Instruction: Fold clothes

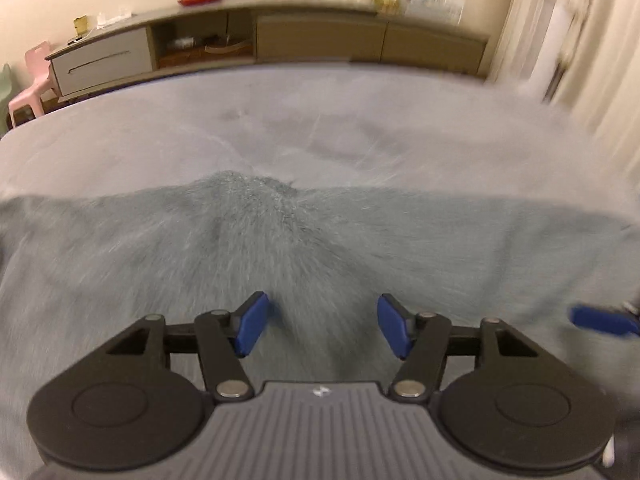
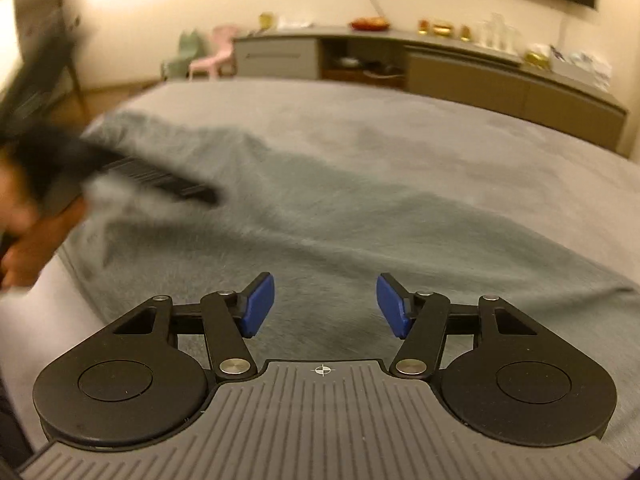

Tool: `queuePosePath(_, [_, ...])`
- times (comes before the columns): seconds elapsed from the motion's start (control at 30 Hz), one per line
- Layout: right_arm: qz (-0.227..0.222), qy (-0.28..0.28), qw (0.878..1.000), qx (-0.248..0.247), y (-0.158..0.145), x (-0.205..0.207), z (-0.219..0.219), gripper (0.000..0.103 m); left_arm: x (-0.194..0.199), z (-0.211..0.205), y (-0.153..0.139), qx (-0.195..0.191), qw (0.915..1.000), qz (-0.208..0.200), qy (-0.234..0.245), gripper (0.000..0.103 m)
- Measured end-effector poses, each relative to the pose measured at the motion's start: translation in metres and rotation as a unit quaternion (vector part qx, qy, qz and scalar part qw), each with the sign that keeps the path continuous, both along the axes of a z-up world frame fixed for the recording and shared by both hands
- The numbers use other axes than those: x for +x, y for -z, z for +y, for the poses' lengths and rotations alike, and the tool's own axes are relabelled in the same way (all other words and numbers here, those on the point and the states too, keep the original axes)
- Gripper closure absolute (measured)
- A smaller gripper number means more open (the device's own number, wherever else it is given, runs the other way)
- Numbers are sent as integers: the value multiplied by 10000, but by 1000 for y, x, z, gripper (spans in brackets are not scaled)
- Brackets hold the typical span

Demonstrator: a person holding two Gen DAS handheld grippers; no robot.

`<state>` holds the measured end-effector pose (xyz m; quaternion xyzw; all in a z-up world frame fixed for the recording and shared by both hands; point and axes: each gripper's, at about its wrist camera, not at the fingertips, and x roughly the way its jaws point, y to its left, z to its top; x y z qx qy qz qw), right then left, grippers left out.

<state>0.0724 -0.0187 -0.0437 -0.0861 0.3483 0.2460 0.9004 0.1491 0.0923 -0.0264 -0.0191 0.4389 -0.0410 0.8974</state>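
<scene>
My left gripper (image 1: 322,330) and right gripper (image 2: 325,306) both gape, released. Below lies a fuzzy grey-green garment (image 1: 280,248) (blurred) on pale grey bedding (image 1: 320,120).

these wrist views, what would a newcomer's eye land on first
The open blue-padded left gripper and right gripper fill the foreground, both empty above a fuzzy grey-green garment spread on the grey bed cover. Behind runs a long sideboard, with a pink chair at its left end.
</scene>
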Motion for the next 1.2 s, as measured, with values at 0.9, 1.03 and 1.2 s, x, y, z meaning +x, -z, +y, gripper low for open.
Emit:
queuePosePath(0.9, [201,633,9962,-563,-4,5,-47,35,-89,99,11,155,9966,-450,-676,36])
queuePosePath(1.03, [462,837,9944,-455,5,18,-64,29,-98,100,10,367,9953,-427,-785,38])
queuePosePath(1.2, [256,1470,9887,-136,-3,9,-102,30,-103,89,14,299,9978,-314,-508,28])
